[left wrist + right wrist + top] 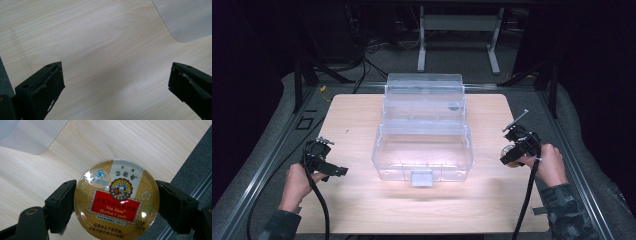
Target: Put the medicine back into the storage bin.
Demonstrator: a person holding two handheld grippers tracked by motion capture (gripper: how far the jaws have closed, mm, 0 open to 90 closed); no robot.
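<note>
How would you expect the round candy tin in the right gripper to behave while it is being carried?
The candy tin looks rigid, so it probably won't deform. Its glossy, curved rim may slip between the right gripper jaws. If released on edge, it would likely roll.

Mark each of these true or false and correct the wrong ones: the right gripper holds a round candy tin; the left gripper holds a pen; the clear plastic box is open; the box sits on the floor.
1. The right gripper holds a round candy tin. True: its jaws press on both sides of the tin.
2. The left gripper holds a pen. False: its jaws stand wide apart with nothing between them.
3. The clear plastic box is open. True: the lid stands up behind it.
4. The box sits on the floor. False: it rests on the wooden table.
</note>
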